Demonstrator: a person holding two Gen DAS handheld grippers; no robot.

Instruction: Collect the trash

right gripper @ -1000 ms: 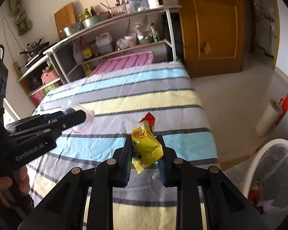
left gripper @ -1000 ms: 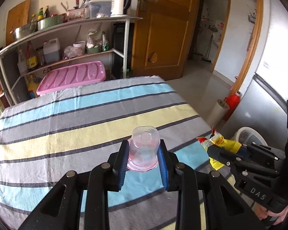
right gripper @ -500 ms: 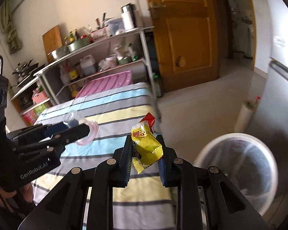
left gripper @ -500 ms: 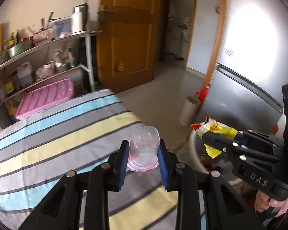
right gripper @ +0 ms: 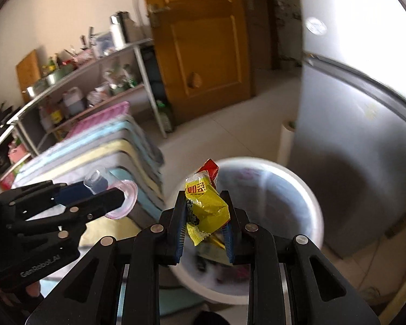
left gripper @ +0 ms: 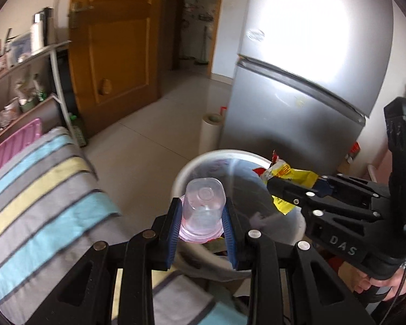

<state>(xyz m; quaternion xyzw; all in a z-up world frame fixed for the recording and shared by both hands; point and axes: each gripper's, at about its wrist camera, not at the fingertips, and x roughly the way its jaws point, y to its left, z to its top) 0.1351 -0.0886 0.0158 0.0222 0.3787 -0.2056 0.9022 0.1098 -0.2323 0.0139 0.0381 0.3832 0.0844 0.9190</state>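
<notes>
My left gripper (left gripper: 202, 214) is shut on a clear plastic cup (left gripper: 203, 203) with a pink rim, held bottom-forward over the near edge of a white trash bin (left gripper: 192, 166). My right gripper (right gripper: 205, 214) is shut on a crumpled yellow and red snack wrapper (right gripper: 205, 205) above the same trash bin (right gripper: 308, 189), which has litter at its bottom. In the left wrist view the right gripper (left gripper: 277, 187) reaches in from the right with the wrapper (left gripper: 287, 173) over the bin. In the right wrist view the left gripper (right gripper: 113, 195) carries the cup (right gripper: 102, 182) at the left.
The striped tablecloth (left gripper: 40, 189) of the table lies left of the bin. A silver fridge (left gripper: 297, 103) stands right behind the bin, with a white roll (left gripper: 209, 132) beside it. A wooden door (left gripper: 113, 54) and a loaded metal shelf (right gripper: 89, 89) stand further back.
Both grippers have swung right, off the striped table and over the white bin beside the fridge. The cup and the wrapper stay gripped as before.
</notes>
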